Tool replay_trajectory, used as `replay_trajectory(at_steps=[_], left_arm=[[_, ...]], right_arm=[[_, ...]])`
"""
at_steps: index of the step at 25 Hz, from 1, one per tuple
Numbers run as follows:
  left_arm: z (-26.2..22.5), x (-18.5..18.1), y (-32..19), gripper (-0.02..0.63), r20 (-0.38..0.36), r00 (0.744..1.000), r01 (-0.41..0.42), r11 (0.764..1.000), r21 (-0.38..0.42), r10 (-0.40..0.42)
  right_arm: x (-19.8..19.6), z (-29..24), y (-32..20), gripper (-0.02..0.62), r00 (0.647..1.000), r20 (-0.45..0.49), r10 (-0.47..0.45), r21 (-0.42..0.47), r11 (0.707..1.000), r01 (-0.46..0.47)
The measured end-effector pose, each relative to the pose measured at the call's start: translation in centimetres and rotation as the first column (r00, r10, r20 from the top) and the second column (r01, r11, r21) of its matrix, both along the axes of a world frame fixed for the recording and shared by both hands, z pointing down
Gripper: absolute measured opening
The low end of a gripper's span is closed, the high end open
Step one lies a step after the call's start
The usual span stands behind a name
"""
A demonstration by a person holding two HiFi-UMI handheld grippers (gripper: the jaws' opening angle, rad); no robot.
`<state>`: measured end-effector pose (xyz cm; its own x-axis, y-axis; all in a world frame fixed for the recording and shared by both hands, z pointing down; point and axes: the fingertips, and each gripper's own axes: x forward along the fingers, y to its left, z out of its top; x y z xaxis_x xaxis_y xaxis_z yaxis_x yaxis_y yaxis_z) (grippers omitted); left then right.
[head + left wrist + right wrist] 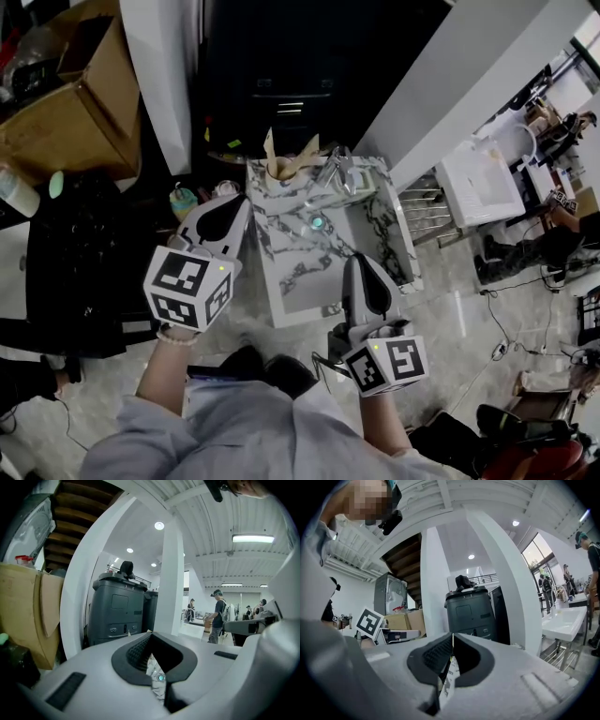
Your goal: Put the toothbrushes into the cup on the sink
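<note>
So both grippers are hanging back on the near side of the sink [298,309] right now, and neither one is carrying anything. The left hand-held gripper [232,210] is showing its jaws pressed together, with only the marble and the drain [317,222] peeking through the gap behind the tips. The right hand-held gripper [358,267] is looking the same, jaws together with nothing between them.

The cup [279,178] is sitting at the far left corner of the sink, near the faucet [343,174], and a couple of tan pieces [307,148] are sticking up out of it. I'm guessing those are the toothbrushes, but they're too small for me to be sure. I'm not seeing any loose toothbrush lying on the marble either.

If there's one left to fetch, here's what I'm thinking. The jaws are needing to come apart before the reach, not at the last second. Going for the middle of the handle is making more sense than the bristle end, since a thin handle is likely pivoting if it's pinched near a tip. Coming at the cup from above with the brush close to upright is looking safer than a slanted entry. The cup is probably light, and a nudge on the rim could be tipping it toward the faucet. I'd be letting go only once the lower end is sitting well inside the cup
</note>
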<state>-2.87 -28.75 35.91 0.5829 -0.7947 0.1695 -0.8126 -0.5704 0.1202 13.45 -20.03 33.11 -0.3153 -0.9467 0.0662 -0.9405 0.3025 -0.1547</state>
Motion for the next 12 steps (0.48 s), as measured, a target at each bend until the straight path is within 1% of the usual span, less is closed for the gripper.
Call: replay_trajectory(at_steps=[3,9,12], left_arm=[[-0.7,0.2,1.4,0.005,0.024,1.000,-0.009,1.000,0.011,0.008],[-1.8,1.1,4.4,0.005,0.026,0.999,0.027,0.999,0.017,-0.027],[-2.1,1.6,6.0,0.005,0.026,0.998,0.057,0.998,0.018,-0.058]], right_arm=[[0.2,-0.2,0.6,0.005,1.000,0.001,-0.026,0.005,1.000,0.026],[1.3,-0.8,2.3,0.005,0.996,-0.005,-0.085,0.014,0.996,0.085],[2.1,-1.1,3.4,0.005,0.994,-0.008,-0.111,0.018,0.994,0.111]])
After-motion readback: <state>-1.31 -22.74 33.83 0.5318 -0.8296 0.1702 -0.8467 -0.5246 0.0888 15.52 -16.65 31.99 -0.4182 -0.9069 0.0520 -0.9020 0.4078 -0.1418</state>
